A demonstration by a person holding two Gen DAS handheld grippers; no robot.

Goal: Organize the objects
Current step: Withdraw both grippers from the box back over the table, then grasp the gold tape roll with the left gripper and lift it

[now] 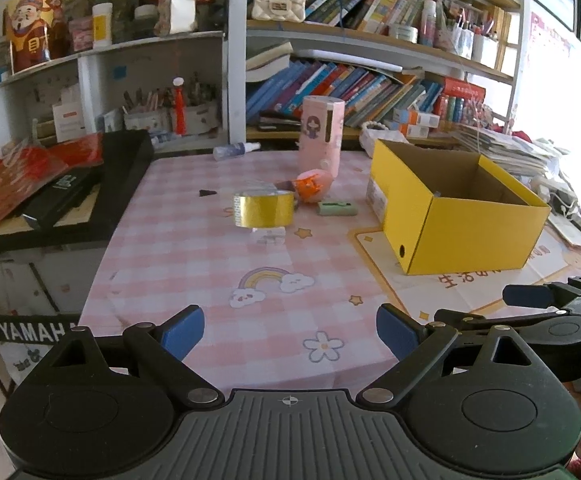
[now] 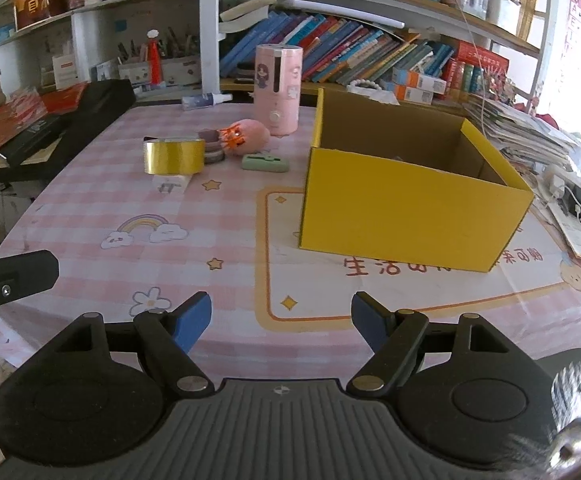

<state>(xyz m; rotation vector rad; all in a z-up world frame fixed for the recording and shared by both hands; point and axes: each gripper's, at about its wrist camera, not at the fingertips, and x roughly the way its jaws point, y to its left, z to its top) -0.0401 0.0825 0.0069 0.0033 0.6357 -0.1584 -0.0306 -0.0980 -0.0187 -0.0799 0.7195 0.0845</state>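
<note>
Well beyond both open, empty sets of fingers [image 1: 194,330] [image 2: 200,316], the gold tape roll [image 1: 263,209] sits mid-bench [image 1: 194,264], left of the yellow box [image 1: 462,216].

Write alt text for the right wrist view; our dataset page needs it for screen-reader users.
An open, empty right gripper hovers over a pink checked tablecloth, facing an open yellow cardboard box. Left of the box lie a gold tape roll, a pink plush toy and a green case, with a pink cylinder upright behind them and crowded bookshelves beyond.
</note>
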